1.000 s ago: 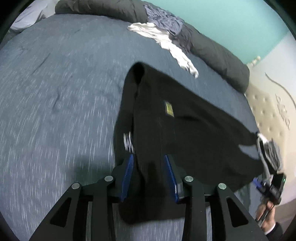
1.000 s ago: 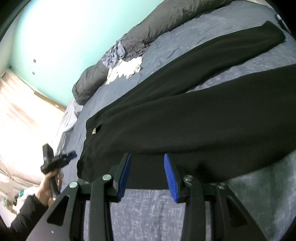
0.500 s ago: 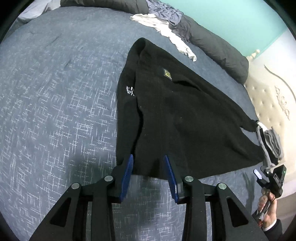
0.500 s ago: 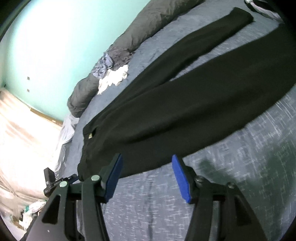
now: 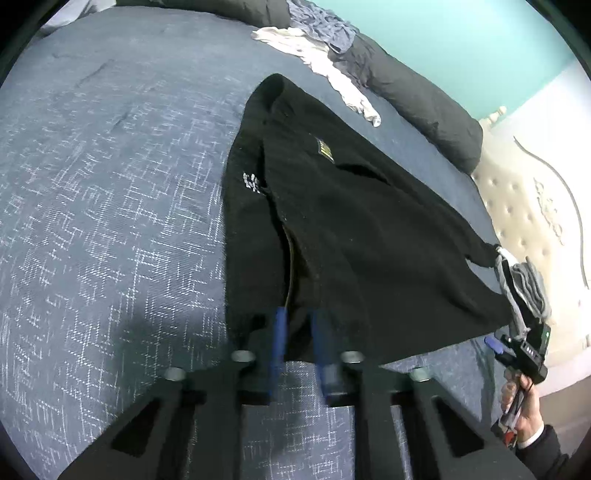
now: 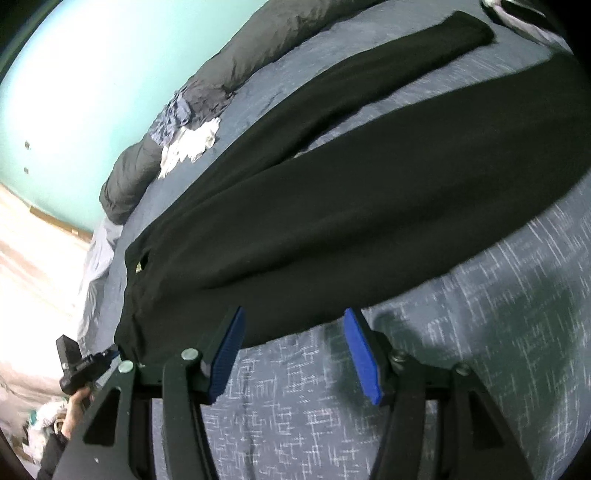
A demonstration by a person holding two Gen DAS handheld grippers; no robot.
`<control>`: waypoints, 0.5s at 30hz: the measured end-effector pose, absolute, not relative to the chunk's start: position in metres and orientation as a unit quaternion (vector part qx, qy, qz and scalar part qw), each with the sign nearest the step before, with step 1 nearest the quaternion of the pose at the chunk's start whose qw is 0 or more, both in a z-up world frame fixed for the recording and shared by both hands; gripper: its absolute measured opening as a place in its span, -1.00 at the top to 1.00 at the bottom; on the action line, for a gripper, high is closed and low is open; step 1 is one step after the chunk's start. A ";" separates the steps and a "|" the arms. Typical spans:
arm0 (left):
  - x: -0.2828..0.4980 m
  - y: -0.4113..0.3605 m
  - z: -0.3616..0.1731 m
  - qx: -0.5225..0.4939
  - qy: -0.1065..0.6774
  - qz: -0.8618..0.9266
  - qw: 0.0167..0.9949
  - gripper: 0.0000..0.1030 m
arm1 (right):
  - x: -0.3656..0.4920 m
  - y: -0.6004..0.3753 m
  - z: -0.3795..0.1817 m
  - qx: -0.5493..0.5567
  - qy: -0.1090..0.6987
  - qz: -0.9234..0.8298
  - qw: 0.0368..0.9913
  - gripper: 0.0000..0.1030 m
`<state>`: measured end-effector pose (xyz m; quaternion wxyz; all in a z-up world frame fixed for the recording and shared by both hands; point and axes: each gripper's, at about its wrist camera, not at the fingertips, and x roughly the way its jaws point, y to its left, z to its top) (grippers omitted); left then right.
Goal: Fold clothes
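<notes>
Black trousers (image 5: 369, 229) lie spread flat on the blue-grey bedspread (image 5: 110, 206), with a yellow label and a small white logo showing. My left gripper (image 5: 297, 332) sits at their near edge, its blue pads drawn together on the black cloth. In the right wrist view the trousers (image 6: 351, 206) stretch away to the right in two long legs. My right gripper (image 6: 293, 350) stands open over the bare bedspread (image 6: 461, 350), just short of the cloth's near edge, with nothing between its pads. Each gripper also appears in the other's view, held by a hand: right gripper (image 5: 517, 354), left gripper (image 6: 85, 365).
Dark grey pillows (image 5: 424, 96) line the far side of the bed, with white clothing (image 5: 332, 70) and blue-grey clothing (image 5: 325, 26) heaped against them. A small grey and white pile (image 5: 524, 288) lies by the cream tufted headboard (image 5: 535, 206). A teal wall stands behind.
The left gripper has come down to the trousers' near edge and its pads have closed on the cloth. The right gripper's jaws have spread wider and it has drawn back off the cloth.
</notes>
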<state>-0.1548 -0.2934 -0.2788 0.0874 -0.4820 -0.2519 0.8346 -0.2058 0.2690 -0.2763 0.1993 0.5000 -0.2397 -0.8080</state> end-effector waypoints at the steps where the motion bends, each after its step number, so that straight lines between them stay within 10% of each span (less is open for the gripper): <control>1: -0.154 -0.292 -0.278 -0.483 -0.249 0.834 0.092 0.95 | -0.207 0.266 -0.275 0.502 -0.235 -0.808 0.203 -0.11; 15: -0.131 -0.306 -0.272 -0.472 -0.260 0.837 0.093 0.94 | -0.213 0.254 -0.268 0.518 -0.208 -0.799 0.222 -0.14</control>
